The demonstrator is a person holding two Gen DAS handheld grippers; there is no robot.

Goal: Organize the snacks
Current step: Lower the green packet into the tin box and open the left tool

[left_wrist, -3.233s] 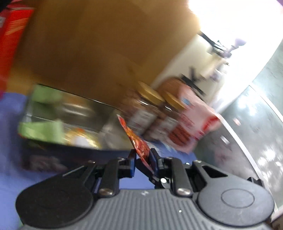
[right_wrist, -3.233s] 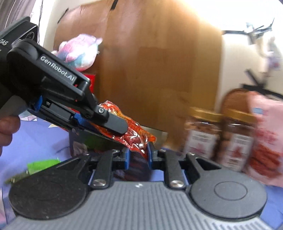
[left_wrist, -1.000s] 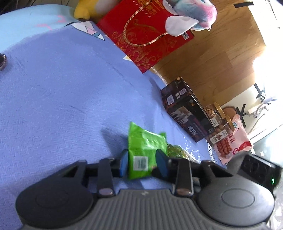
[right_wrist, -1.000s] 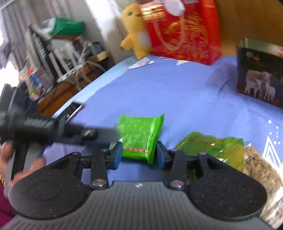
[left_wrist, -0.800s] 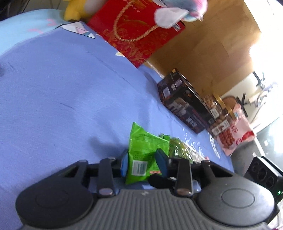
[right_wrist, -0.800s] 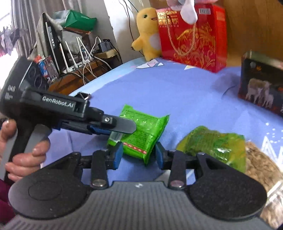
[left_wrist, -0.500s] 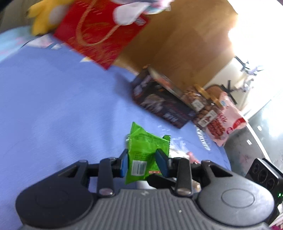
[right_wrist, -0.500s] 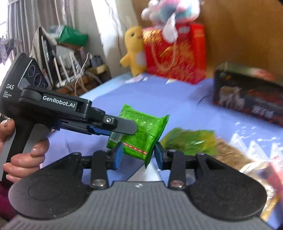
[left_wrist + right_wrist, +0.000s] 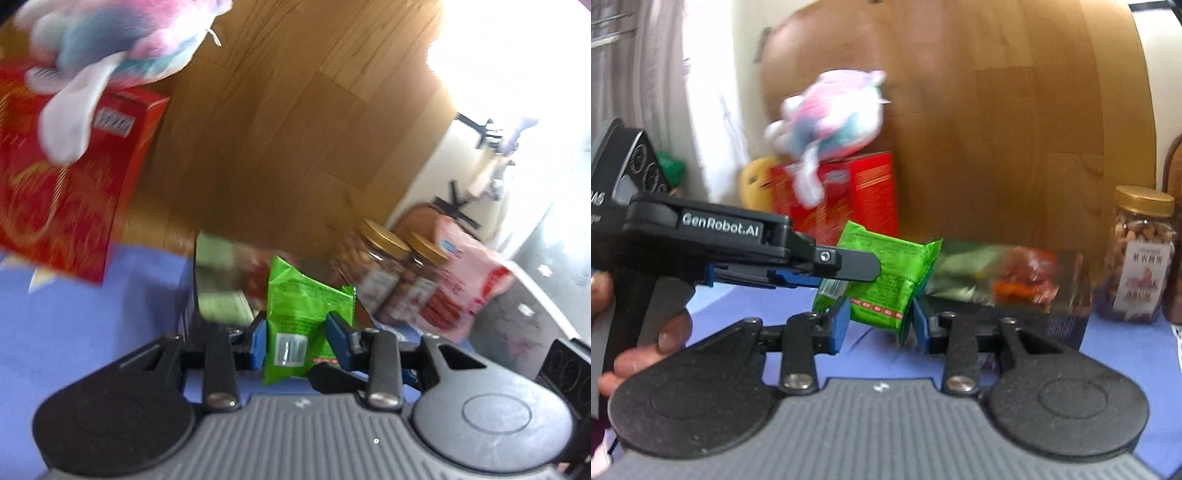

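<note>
Now, crinkly green foil packet (image 9: 301,310), ribbed tools

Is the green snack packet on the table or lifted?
Lifted: green snack packet hangs above the blue cloth, gripped by left hand-held gripper and right hand-held gripper.

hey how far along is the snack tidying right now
Done: the dark box already holds green and red packets. In hand: a green snack packet, gripped by both the left gripper and right gripper, above the blue cloth. Left: placing it in the box.

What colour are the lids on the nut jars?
Gold. The jar lids show best in the left wrist view, where two jars stand side by side.
</note>
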